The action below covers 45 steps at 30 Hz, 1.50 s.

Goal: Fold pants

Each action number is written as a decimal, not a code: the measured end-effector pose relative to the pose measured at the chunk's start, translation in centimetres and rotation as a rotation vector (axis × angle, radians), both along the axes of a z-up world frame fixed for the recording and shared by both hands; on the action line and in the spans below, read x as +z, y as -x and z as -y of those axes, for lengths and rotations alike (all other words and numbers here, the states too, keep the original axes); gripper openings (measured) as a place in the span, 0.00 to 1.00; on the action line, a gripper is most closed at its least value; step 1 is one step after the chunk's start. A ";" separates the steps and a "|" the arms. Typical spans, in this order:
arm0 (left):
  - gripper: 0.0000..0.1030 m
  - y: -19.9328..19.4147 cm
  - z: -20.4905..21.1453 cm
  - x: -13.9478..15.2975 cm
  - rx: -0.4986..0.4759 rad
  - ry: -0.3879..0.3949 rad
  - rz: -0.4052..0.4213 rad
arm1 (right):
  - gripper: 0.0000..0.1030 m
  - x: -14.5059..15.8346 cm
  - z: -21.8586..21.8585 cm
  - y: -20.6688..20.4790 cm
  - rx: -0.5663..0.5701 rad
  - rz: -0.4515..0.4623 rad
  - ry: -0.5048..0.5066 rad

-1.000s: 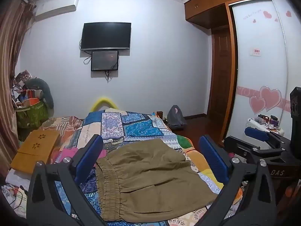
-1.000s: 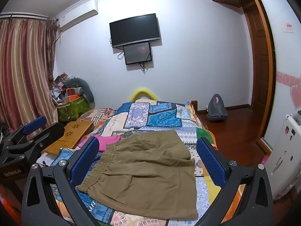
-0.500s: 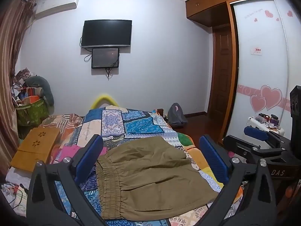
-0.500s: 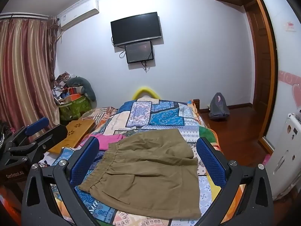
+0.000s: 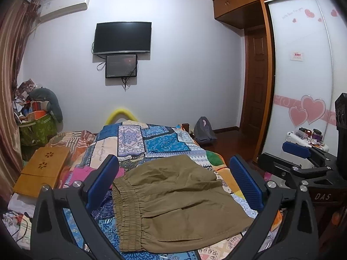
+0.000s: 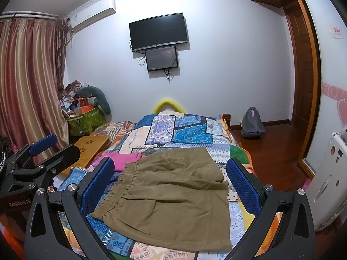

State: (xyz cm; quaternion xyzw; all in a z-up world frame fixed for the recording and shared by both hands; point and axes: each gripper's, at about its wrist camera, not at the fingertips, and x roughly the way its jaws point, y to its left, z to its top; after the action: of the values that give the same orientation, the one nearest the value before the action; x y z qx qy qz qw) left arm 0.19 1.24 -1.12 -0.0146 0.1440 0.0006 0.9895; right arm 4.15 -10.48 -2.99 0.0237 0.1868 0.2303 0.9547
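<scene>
Olive-brown pants (image 5: 173, 203) lie folded on the patchwork bedspread (image 5: 151, 143), elastic waistband to the left. They also show in the right wrist view (image 6: 173, 195). My left gripper (image 5: 173, 184) is open and empty, held above the pants. My right gripper (image 6: 171, 186) is open and empty, also above them. The right gripper shows at the right edge of the left wrist view (image 5: 303, 164); the left gripper shows at the left edge of the right wrist view (image 6: 41, 156).
A pink cloth (image 6: 125, 159) lies beside the waistband. A wooden lap tray (image 5: 41, 169) sits at the bed's left. A green bin of clutter (image 5: 36, 127), a grey backpack (image 6: 251, 125) on the floor, a wall TV (image 5: 122, 38), a wardrobe (image 5: 303, 86).
Both views have tilted up slightly, so the pants sit a little lower in frame. Both grippers stay open; the pants have not moved.
</scene>
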 end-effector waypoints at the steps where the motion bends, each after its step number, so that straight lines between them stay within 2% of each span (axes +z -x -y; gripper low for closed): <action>1: 1.00 0.0 0.1 0.0 0.001 0.000 0.001 | 1.00 0.1 0.0 0.0 -0.001 0.000 0.000; 45: 1.00 -0.2 -0.4 -0.3 0.011 0.006 -0.004 | 1.00 0.0 0.0 -0.3 -0.004 0.000 0.004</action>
State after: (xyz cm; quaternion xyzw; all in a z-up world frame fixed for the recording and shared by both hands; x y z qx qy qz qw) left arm 0.40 1.69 -1.39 -0.0185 0.1461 0.0058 0.9891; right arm 4.41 -10.51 -3.01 0.0221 0.1873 0.2278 0.9553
